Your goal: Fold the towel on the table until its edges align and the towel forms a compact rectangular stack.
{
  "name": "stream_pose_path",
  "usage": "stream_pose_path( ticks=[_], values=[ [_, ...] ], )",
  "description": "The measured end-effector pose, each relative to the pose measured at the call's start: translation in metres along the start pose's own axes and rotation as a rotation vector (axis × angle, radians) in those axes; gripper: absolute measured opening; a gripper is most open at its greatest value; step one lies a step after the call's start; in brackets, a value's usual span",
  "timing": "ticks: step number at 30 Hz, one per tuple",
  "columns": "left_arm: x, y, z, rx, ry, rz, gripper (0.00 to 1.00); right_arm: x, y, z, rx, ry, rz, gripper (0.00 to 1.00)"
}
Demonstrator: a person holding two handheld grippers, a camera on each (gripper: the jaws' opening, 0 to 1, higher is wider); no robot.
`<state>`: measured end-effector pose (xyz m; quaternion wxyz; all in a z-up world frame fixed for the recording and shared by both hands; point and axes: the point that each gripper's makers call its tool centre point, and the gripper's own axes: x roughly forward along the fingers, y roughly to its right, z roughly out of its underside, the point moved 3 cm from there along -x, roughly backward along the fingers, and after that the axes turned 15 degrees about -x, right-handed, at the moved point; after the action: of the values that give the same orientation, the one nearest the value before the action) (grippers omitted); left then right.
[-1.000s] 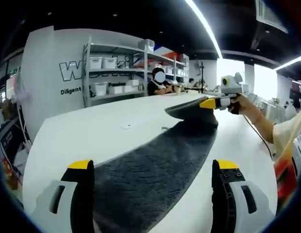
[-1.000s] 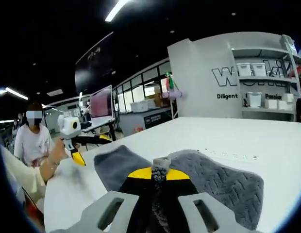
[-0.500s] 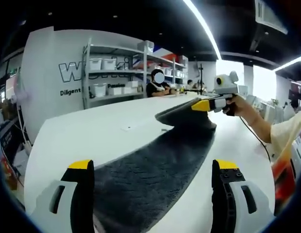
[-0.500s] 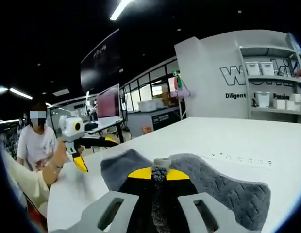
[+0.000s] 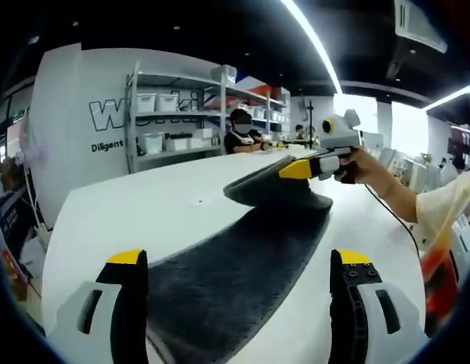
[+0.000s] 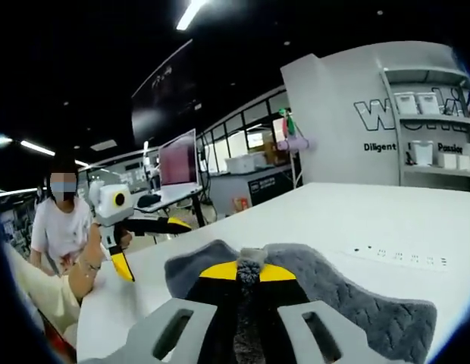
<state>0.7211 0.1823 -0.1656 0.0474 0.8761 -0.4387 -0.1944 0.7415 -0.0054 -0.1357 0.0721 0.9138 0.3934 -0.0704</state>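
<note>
Left gripper view is showing the grey towel [image 5: 242, 258] lying along the white surface [image 5: 129, 220], running between the left gripper [image 5: 239, 303], whose fingers [image 5: 130, 303] are standing wide apart with nothing gripped. At the far end, the right gripper [image 5: 296, 168] is lifting the towel's corner off the surface. Right gripper view is showing the right gripper's fingers [image 6: 220, 271] pinching that towel corner tight, with grey cloth bunching between their yellow tips.

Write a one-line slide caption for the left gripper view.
Right hand-held gripper lifts the far end of a gray towel off the white table; left jaws stand open.
</note>
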Motion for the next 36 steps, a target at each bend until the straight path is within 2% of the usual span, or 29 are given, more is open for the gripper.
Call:
stream_pose_path(
  ticks=[15,23,29,36],
  values=[
    [-0.008,-0.008,0.003,0.006,-0.031,-0.004,0.98,0.034,-0.008,-0.026,0.003,0.031,-0.045,0.02],
    [-0.015,-0.013,-0.005,-0.008,0.006,-0.01,0.98,0.053,-0.025,-0.046,-0.029,0.051,-0.087,0.02],
    [-0.019,-0.015,-0.007,-0.008,0.01,-0.015,0.98,0.067,-0.035,-0.061,-0.039,0.073,-0.113,0.02],
    [-0.03,-0.017,-0.014,-0.015,0.048,-0.023,0.98,0.084,-0.05,-0.072,-0.048,0.092,-0.139,0.02]
  ],
)
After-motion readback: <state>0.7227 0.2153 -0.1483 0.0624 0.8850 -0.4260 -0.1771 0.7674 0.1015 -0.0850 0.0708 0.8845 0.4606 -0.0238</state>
